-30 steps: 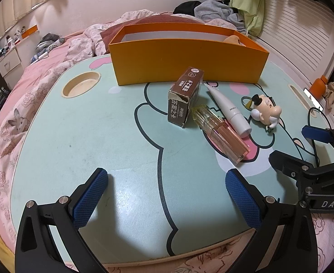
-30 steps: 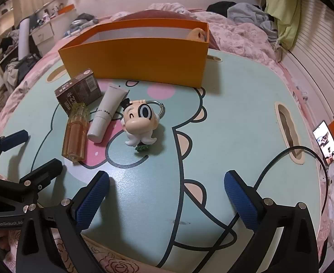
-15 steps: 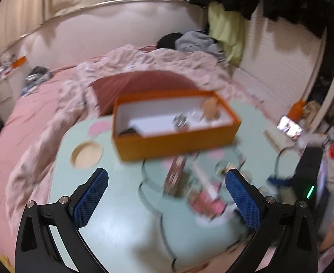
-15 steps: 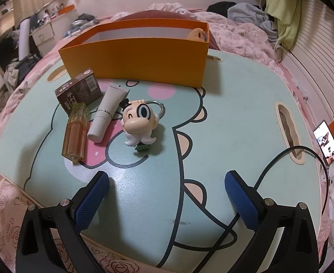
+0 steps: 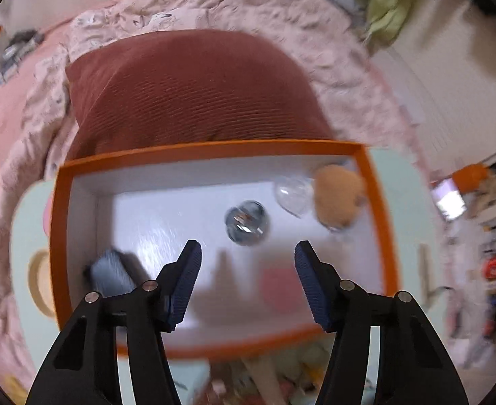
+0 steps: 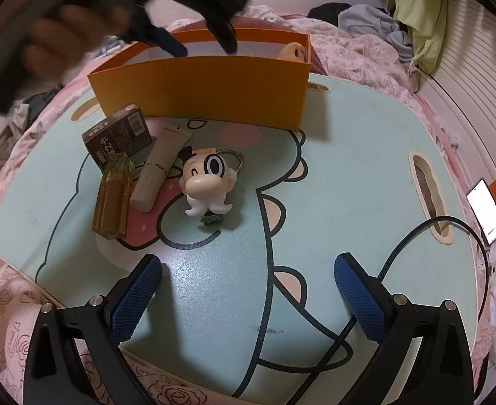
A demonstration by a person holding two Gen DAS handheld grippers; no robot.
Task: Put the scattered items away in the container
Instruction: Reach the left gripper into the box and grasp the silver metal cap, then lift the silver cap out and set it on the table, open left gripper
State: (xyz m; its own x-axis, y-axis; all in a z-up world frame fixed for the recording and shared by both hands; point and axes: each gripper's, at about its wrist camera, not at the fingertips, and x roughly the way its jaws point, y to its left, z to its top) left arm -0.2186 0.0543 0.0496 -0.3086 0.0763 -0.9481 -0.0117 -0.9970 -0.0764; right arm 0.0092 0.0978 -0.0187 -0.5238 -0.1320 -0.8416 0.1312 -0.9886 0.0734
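Four loose items ahead of the right gripper's fingers, four more in the one box.

Beyond the right fingertips lie one brown carton [image 6: 118, 134], one amber bottle [image 6: 112, 199], one pale tube [image 6: 160, 167] and one cartoon-head keyring [image 6: 207, 182]. One orange box [image 6: 214, 91] stands past them. Under the left gripper's fingers, the box holds one round glassy ball [image 5: 246, 222], one clear shell [image 5: 291, 195], one tan plush lump [image 5: 339, 195] and one blurred dark item [image 5: 111, 275] beside the left finger.
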